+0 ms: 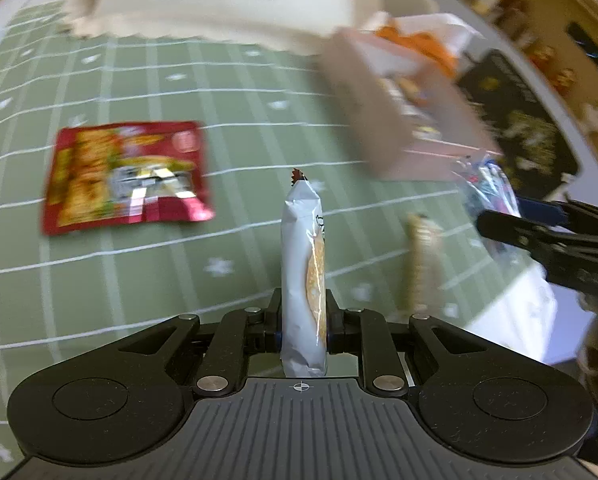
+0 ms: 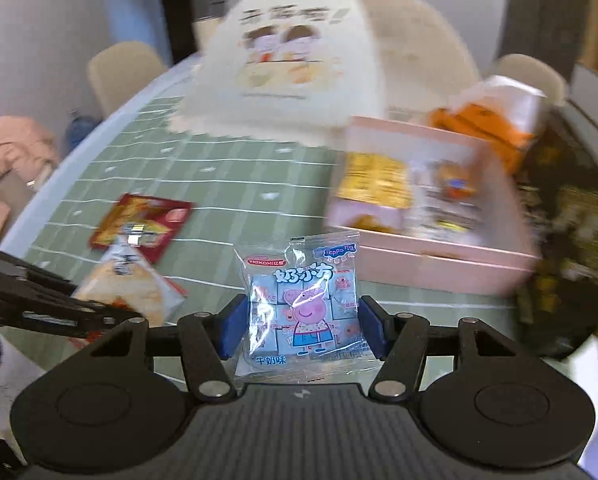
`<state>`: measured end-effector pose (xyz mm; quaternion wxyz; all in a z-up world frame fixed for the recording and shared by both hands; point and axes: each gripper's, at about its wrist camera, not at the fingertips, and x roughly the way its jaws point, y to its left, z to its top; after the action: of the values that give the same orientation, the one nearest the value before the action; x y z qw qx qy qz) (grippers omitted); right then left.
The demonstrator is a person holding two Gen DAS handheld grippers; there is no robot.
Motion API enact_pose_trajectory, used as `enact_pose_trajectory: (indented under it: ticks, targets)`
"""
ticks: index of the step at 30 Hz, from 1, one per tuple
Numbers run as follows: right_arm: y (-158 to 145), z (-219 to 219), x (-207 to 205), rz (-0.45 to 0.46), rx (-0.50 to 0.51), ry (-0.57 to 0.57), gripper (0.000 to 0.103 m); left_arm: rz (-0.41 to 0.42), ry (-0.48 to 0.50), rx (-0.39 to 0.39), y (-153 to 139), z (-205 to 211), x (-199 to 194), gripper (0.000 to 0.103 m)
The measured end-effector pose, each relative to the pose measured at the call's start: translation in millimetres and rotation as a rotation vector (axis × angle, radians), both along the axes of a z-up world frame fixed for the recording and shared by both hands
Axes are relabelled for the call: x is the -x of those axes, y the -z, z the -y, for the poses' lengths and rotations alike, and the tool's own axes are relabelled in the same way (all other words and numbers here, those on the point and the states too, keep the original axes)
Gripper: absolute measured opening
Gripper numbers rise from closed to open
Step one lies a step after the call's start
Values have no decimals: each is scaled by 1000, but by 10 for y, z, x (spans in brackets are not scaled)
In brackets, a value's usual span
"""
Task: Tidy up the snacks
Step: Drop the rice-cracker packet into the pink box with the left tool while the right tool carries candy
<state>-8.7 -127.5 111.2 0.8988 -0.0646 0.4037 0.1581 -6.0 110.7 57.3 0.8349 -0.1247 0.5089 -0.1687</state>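
1. Right now my left gripper (image 1: 303, 330) pinches a slim silver-white foil snack packet (image 1: 305, 276) edge-on, its jaws pressed close against both sides of the packet, which stands upright above the green tablecloth with a white grid (image 1: 139, 272).
2. My right gripper (image 2: 302, 326) has its blue pads (image 2: 230, 330) closed on a clear square candy packet printed with a pink cartoon pig (image 2: 305, 308), held face-up between them.
3. On the cloth to the left I see a flat red snack pouch (image 1: 125, 174) lying by itself.
4. Ahead and to the right sits a pink cardboard box (image 2: 431, 256) with several packets inside it; an orange-and-white wrapper (image 2: 495, 120) lies just behind it.
5. Further back stands a large cream bag with cartoon figures (image 2: 291, 60), blurred.
6. Through the right camera I see the left gripper's packet at lower left, near the red pouch.
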Motion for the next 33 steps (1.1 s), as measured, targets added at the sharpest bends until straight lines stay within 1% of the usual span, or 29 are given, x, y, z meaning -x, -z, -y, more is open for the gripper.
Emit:
enact_pose_trajectory:
  ticks: [1,3,4,6,8,9,10,12,13,15,17,20,21,22,23,24,26,28,30,33]
  targets:
    - [-15,98,8,5,7,19,60,3,14,32,-52,44,11,21]
    - [-60,275,28,18,12,52,60,24,48,124,-250,139,7,21]
    - [-109,367,32,31,12,66,60,52,65,155,-387,190,-18,21]
    - [-263,521,48,72,13,84,60,146,99,197,-760,303,-117,21]
    - [-450,637,72,128,12,96,60,255,118,238,-1183,414,-311,21]
    - [-550,694,82,159,13,105,60,289,122,255,-1328,468,-417,21]
    - [-630,741,88,185,14,116,60,312,127,278,-1469,548,-582,21]
    - [-742,828,97,222,12,143,60,333,126,304,-1574,713,-865,21]
    - [-767,868,100,233,10,157,60,329,117,309,-1558,821,-1053,21]
    - [-771,943,111,239,6,183,60,272,100,334,-1407,993,-1358,21]
    - [-728,1015,139,231,0,205,60,195,74,371,-1120,1151,-1628,21]
    - [-608,1101,177,190,-11,243,60,103,21,416,-648,1324,-1907,20]
    - [-555,1143,185,169,-12,256,60,73,6,424,-493,1360,-1988,21]
    - [-510,1188,208,149,-10,268,60,41,-5,421,-345,1410,-2052,23]
    - [-454,1208,193,129,-5,275,60,23,-9,402,-224,1448,-2094,27]
    - [-393,1213,176,112,3,280,60,23,-16,373,-151,1459,-2107,27]
    - [-322,1253,192,92,16,283,60,60,-34,328,-109,1422,-2047,27]
    - [-259,1278,186,74,13,281,60,89,-52,341,-146,1267,-1920,27]
    - [-188,1271,97,52,2,277,60,110,-71,348,-198,1069,-1795,27]
    - [-177,1169,-96,36,-42,256,60,129,-122,294,-255,696,-1580,27]
